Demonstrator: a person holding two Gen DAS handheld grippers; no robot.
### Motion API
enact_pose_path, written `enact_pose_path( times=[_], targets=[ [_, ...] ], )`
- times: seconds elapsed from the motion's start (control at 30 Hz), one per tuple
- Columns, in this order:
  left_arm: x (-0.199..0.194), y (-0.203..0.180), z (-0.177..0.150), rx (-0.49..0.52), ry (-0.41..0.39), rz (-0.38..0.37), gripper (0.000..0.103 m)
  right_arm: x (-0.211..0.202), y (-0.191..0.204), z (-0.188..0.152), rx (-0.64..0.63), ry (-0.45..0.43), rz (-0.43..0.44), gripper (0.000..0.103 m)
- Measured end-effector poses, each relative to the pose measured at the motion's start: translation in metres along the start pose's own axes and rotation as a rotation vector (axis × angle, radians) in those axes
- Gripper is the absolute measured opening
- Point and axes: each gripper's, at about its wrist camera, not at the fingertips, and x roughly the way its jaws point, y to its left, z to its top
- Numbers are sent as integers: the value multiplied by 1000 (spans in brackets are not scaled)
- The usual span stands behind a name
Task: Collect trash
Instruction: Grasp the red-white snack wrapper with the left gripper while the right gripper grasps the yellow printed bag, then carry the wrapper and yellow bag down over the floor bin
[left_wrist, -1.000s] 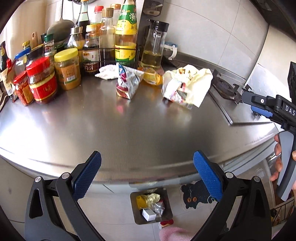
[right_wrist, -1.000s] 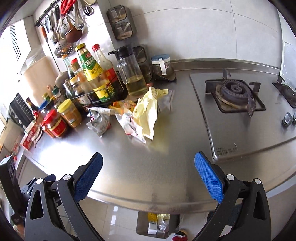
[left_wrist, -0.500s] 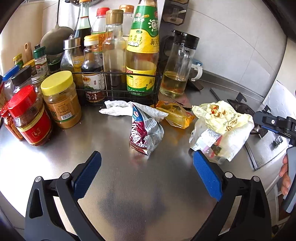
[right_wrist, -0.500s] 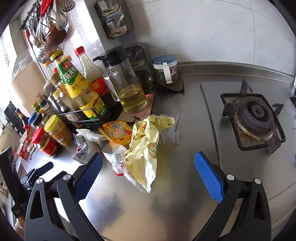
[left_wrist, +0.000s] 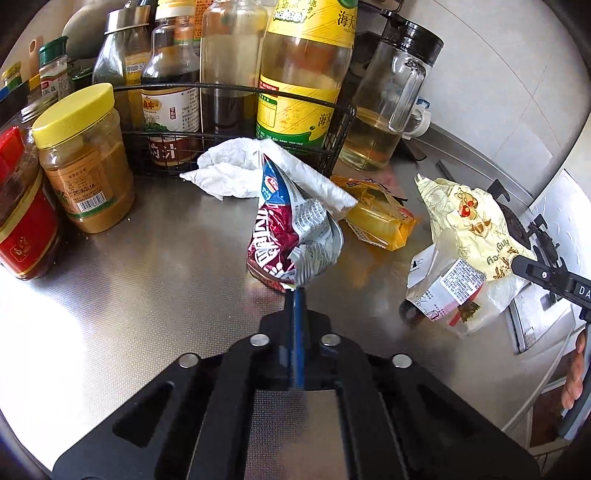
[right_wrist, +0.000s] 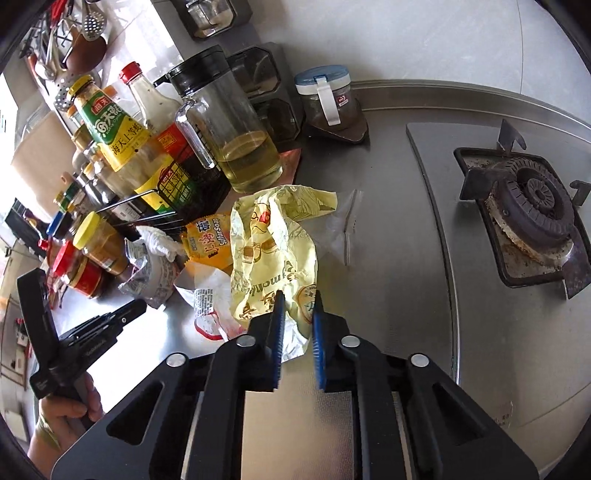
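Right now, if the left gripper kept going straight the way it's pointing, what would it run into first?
The crumpled red and silver snack bag: the left gripper has just closed on its near edge. Beyond it, probably the white tissue.

so on the counter the snack bag sits in front of the bottle rack, soap wrapper and paper wrapper to its right

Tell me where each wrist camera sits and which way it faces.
Left wrist: on the left claw, angled down at the steel counter; claw pinching the crumpled maroon-and-silver snack bag.
Right wrist: on the right claw, angled down toward the gas burner; claw closed on the crumpled pale-yellow wrapper.
Shared: both wrappers, the glass oil jug.
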Motion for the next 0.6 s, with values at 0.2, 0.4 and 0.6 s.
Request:
enact_pose_path(
  times=[0.2,0.4,0.6],
  targets=[
    [-25,-17,-9,59,-41,-8,0,-35,-3,-11,6,-64,-8,12],
    [-44,-33,-12,110,-62,17,5,-66,2,-27,-2,-91,-10,12],
    [-43,-27,5,115,-120,95,63,-73,8,-38,-20,-78,21,12]
  ],
)
